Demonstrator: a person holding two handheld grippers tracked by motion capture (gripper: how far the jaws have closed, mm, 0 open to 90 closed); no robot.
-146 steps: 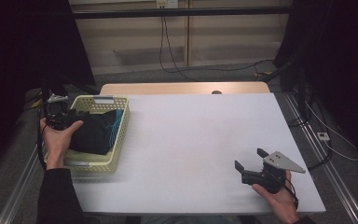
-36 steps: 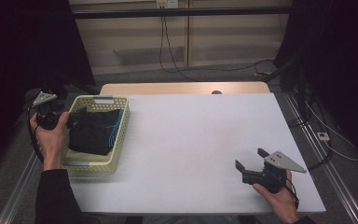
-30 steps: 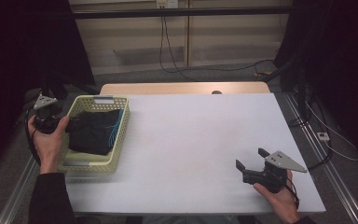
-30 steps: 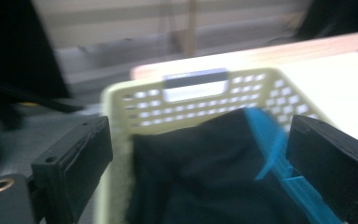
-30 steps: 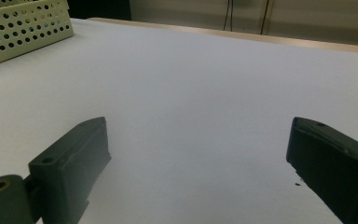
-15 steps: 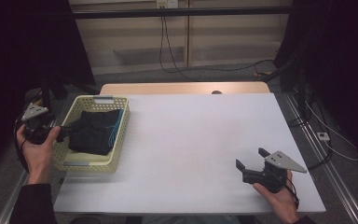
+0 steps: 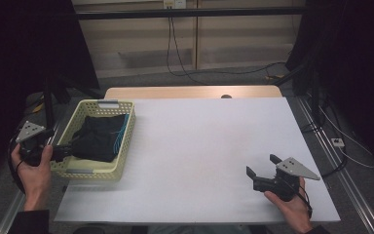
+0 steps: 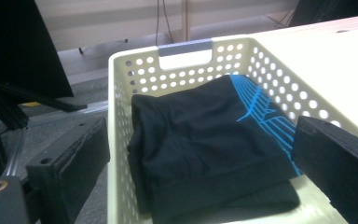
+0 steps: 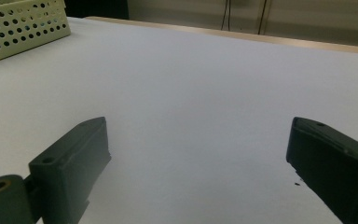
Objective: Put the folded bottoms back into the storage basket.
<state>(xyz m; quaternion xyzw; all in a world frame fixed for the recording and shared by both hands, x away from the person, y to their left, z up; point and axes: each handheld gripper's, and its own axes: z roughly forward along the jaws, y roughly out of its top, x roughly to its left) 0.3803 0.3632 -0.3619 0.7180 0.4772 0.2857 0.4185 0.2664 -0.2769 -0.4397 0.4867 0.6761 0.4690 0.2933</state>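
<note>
A pale yellow perforated basket [image 7: 84,171] stands at the table's left edge. Inside it lies a folded black garment [image 7: 99,140] with blue stripes. My left gripper [image 7: 64,150] is held low at the basket's near left corner and is open. In the left gripper view the jaws stand wide apart, one outside the basket [image 8: 186,46] wall and one over its inside, with the black garment [image 8: 205,135] beyond them and my left gripper [image 8: 200,172] holding nothing. My right gripper [image 7: 260,165] rests open near the table's front right, and my right gripper [image 9: 196,154] has only bare table between its jaws.
The white table top [image 7: 199,146] stretches between basket and right hand. A wooden strip [image 7: 190,92] borders its far edge. Metal rails run along both table sides. Cables lie on the floor behind. A corner of the basket [image 9: 23,23] appears at top left in the right gripper view.
My left gripper has drawn back from over the basket, leftward and toward the person, to the near left corner. The garment stays in the basket. The right gripper has not moved.
</note>
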